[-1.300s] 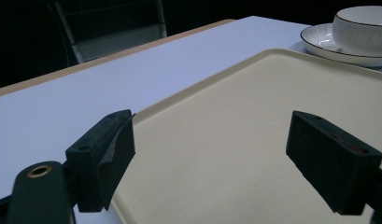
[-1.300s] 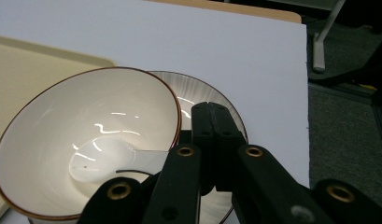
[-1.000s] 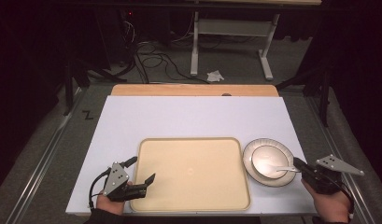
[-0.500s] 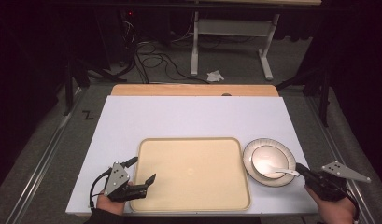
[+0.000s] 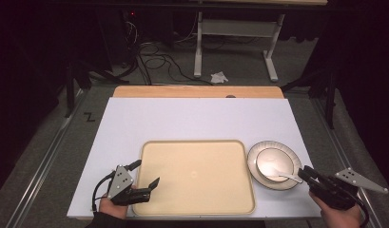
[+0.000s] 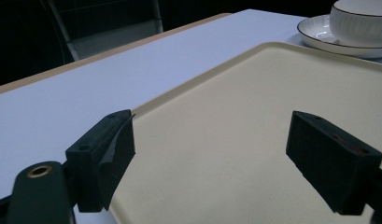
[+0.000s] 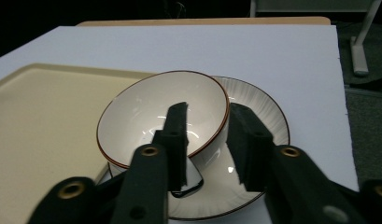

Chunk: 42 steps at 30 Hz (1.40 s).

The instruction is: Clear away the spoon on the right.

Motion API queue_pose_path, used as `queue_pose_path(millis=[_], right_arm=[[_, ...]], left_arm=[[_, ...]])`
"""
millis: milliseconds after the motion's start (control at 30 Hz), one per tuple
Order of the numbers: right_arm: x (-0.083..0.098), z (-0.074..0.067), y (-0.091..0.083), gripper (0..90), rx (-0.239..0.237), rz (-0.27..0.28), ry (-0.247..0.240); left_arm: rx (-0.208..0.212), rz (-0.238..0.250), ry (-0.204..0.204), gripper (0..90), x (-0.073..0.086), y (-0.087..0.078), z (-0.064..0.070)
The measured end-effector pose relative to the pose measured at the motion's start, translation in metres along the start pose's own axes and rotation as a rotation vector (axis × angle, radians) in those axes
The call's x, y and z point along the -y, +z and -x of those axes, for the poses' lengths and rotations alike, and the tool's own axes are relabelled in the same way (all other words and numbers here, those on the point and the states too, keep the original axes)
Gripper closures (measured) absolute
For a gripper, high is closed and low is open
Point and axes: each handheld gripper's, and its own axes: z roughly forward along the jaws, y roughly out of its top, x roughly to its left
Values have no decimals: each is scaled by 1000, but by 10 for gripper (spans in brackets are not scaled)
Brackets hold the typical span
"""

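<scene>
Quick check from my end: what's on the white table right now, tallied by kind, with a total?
Trays: 1, the beige tray
Plates: 1, the white plate with a dark rim line
Bowls: 1, the white bowl standing on the plate
Spoons: 1, the white spoon lying in the bowl with its handle over the rim
Total: 4

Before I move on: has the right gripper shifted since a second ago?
Yes. The right gripper has drawn back slightly from the white bowl toward the table's near edge, its jaws just opening, leaving the spoon behind.
</scene>
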Motion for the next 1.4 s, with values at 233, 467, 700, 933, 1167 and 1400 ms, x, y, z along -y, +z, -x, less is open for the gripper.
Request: queue_pose_path(millis=[233,467,700,933,1167,1400], right_arm=[[7,0,4,595,-47,-11,82],[16,1,9,597,-85,-55,137],[19,5,9,678,-131,-62,180],[18,4,9,726,-137,-66,184],[18,2,10,764,-145,-86,162],[16,-1,10,780,-152,-101,135]], left_arm=[[-2,-3,3,159,0,0,0],[-1,-8,11,159,0,0,1],[-1,-9,16,159,0,1,2],[-2,-8,19,159,0,0,2],[-1,-11,22,159,0,1,2],[-1,-11,25,159,-1,1,2]])
